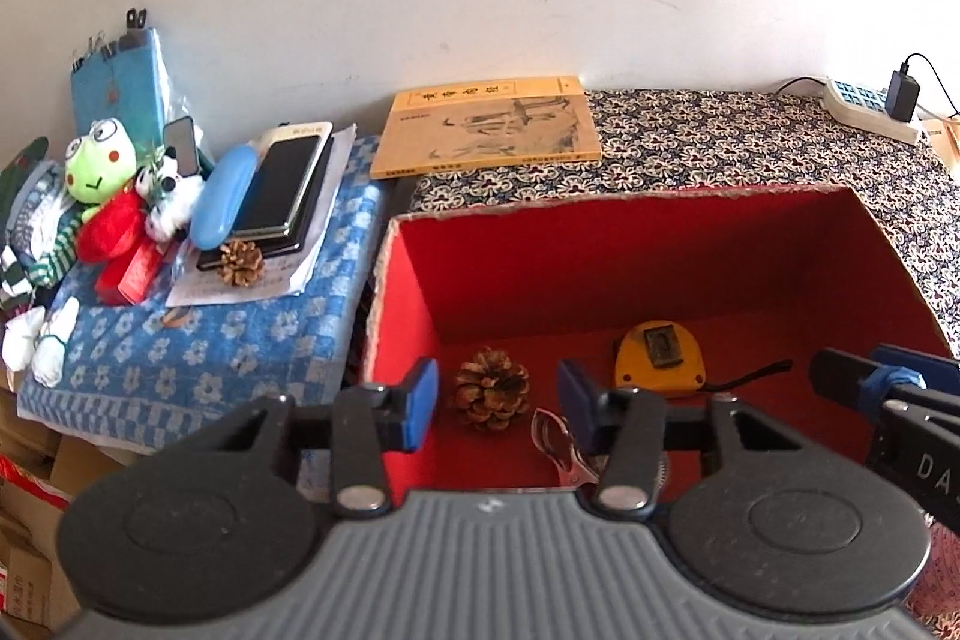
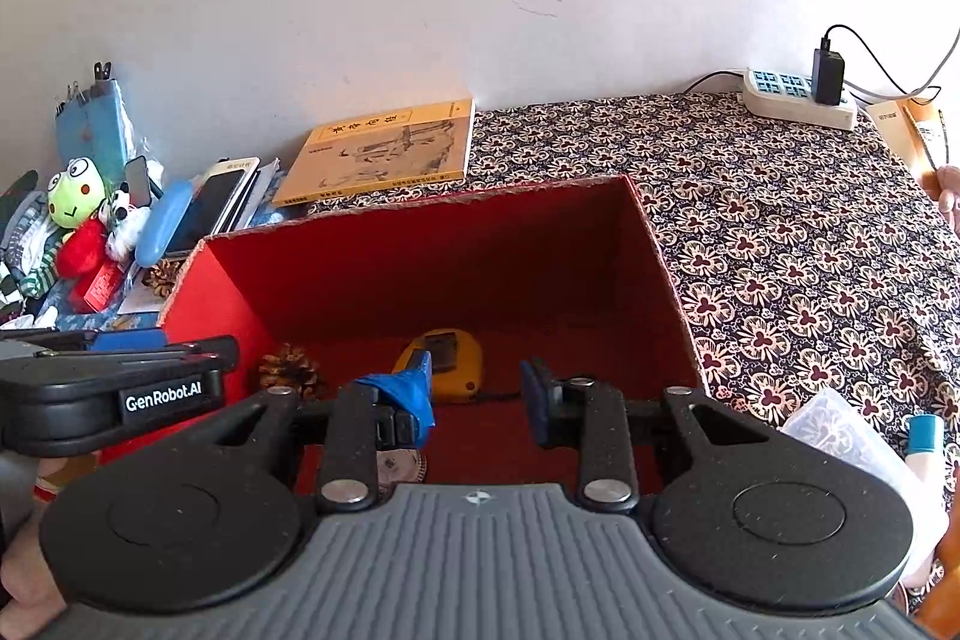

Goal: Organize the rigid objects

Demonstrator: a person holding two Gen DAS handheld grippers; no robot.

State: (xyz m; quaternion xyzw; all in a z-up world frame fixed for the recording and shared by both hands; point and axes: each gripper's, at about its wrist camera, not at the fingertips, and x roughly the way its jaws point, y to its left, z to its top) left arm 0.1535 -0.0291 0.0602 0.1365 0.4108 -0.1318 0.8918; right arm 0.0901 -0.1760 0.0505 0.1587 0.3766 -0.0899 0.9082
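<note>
A red open box [image 1: 600, 244] [image 2: 456, 256] sits in front of both grippers. On its floor lie a pine cone [image 1: 492, 388] [image 2: 291, 367], a yellow tape measure [image 1: 659, 357] [image 2: 450, 358] and a small metal clip [image 1: 564, 445]. My left gripper [image 1: 498, 400] hovers open over the box's near edge, nothing between its blue pads. My right gripper [image 2: 477, 391] is open above the box too, empty, and its tip shows at the right edge of the left wrist view. A second pine cone [image 1: 240, 263] [image 2: 163, 277] lies on papers left of the box.
Left of the box, a blue-cloth surface [image 1: 198, 346] carries a frog plush [image 1: 99, 160], a blue case [image 1: 225, 196], phones [image 1: 288, 184] and a red pack [image 1: 135, 274]. A yellow book [image 1: 486, 127] leans at the wall. A power strip [image 2: 798, 97] and plastic bag [image 2: 840, 430] sit right.
</note>
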